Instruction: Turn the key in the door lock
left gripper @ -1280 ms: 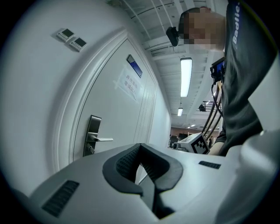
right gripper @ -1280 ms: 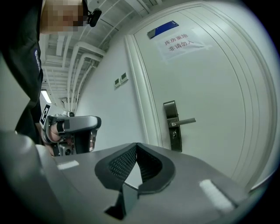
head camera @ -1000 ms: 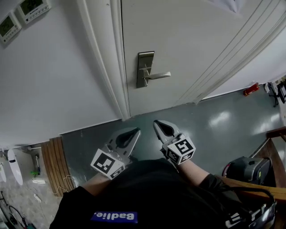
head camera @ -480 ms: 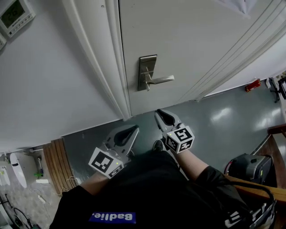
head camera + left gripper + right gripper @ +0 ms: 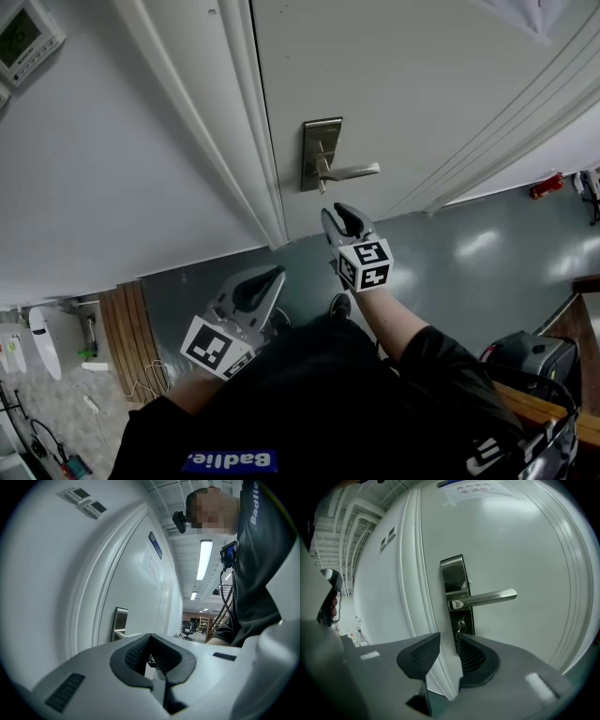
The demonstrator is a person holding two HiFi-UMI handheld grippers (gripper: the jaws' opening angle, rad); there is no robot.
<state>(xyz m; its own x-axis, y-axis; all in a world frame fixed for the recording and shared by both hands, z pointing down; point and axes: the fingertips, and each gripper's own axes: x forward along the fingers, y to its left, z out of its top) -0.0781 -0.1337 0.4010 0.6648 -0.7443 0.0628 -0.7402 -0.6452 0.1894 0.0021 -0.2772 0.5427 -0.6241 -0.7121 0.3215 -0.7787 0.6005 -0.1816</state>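
you are holding the right tongs (image 5: 337,217) just below the lock plate (image 5: 322,141), well short of it. their jaws are opening and nothing is sitting between the pads yet. the key (image 5: 461,626) is sitting in the keyhole at the bottom of the plate, right under the lever (image 5: 487,598). in the right gripper view it is showing over the tip of the right-hand pad, not in the middle of the gap. the left tongs (image 5: 267,277) are staying low by your body, clenched on nothing, well apart from the door (image 5: 422,84).

the main risk is that you are lining up off-centre. if you are closing from here, one pad is likely to be meeting the key first, nudging it sideways or catching only its edge, and that grip would be slipping once you start turning. you are also coming at it from below, so a twist that is not running along the key's own line could be levering it in the lock or dragging it out. the lever is sitting very close above the key, so a rolling jaw could be knocking it. the left-hand pad is pointing at the frame (image 5: 412,597) and could be scraping it as you go in. nothing is bracing the door, and i cannot tell whether it is latched, so a hard push might be moving it.
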